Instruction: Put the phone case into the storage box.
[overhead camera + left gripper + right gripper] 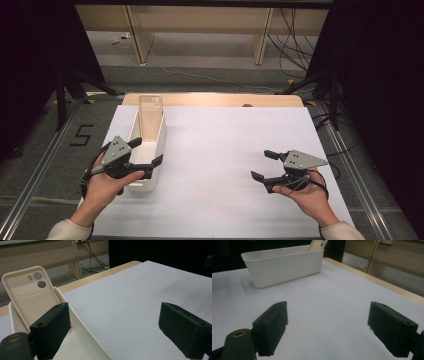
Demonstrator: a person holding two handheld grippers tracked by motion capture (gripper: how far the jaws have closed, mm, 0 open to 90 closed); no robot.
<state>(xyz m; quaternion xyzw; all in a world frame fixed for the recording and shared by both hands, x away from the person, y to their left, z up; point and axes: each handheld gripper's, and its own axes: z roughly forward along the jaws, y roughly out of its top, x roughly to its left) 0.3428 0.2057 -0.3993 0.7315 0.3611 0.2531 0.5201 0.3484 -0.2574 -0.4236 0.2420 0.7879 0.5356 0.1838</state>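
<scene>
A white oblong bin stands on the left of the white table sheet. A clear beige phone case leans upright against the bin's far end, camera holes at the top. My left gripper is open above the bin's near half, straddling its right wall. In the left gripper view the case stands beyond the left jaw, and the bin wall runs between the jaws of that gripper. My right gripper is open and empty over the sheet's right side, pointing towards the bin and the case top.
The table's wooden far edge shows beyond the sheet. Behind it are desk legs and loose cables on the floor. A taped "5" marks the floor at left. Dark stands flank the table.
</scene>
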